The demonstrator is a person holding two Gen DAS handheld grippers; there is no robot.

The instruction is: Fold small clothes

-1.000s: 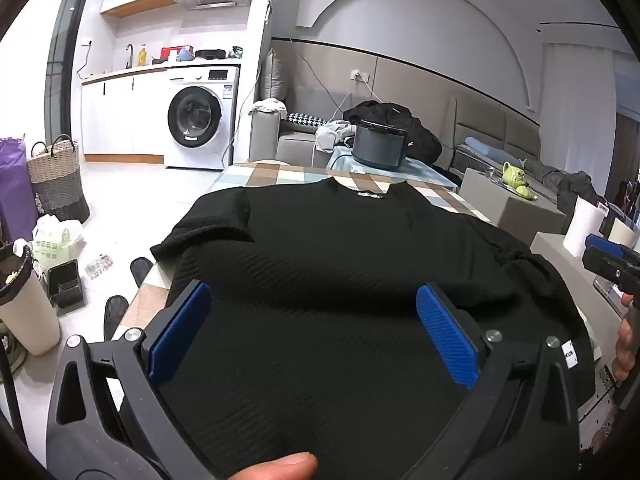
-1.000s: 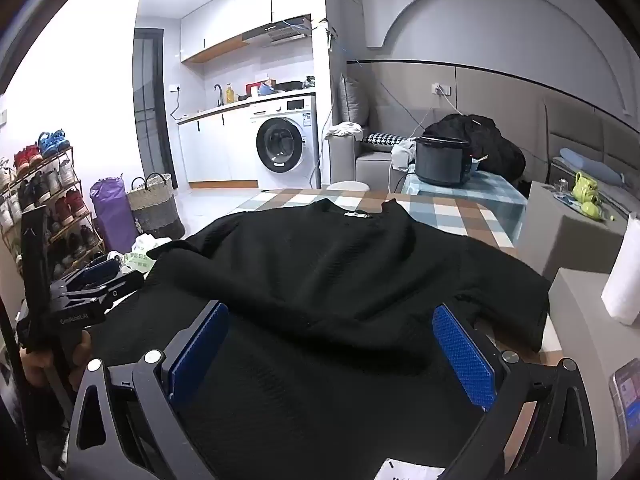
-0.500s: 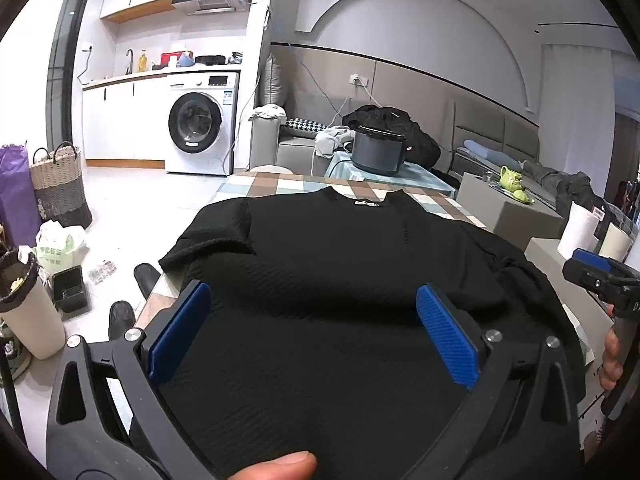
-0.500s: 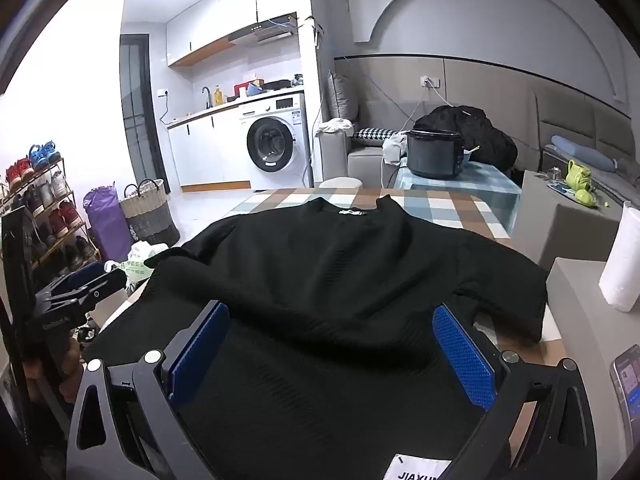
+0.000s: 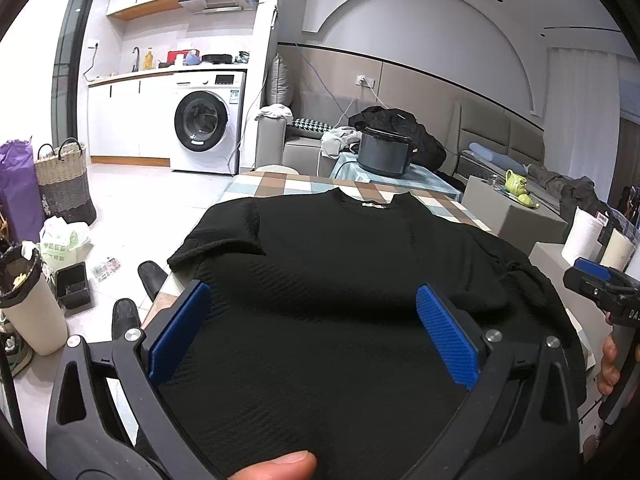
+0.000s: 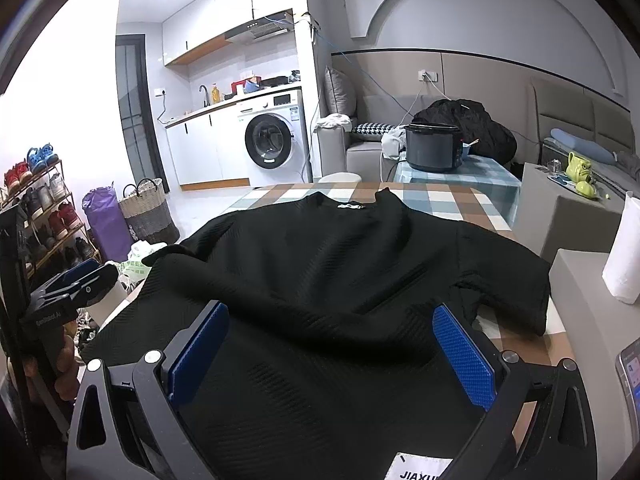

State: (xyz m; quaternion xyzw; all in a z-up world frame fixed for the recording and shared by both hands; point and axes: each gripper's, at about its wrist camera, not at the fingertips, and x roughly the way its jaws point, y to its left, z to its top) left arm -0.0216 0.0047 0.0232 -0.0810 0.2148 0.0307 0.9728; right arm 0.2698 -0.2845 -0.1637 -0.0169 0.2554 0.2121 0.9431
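A black short-sleeved T-shirt lies spread flat on a checked table, collar at the far end; it also shows in the right wrist view. My left gripper is open and empty above the shirt's near hem. My right gripper is open and empty above the hem on the other side. The right gripper appears at the right edge of the left wrist view. The left gripper appears at the left edge of the right wrist view.
A dark cooker pot stands on a small table behind. Paper rolls stand on a grey unit at right. A bin, baskets and shoes are on the floor at left. A phone lies at right.
Both grippers have drawn back and risen slightly, so more of the shirt and table shows. Both stay open. The shirt lies a little flatter.
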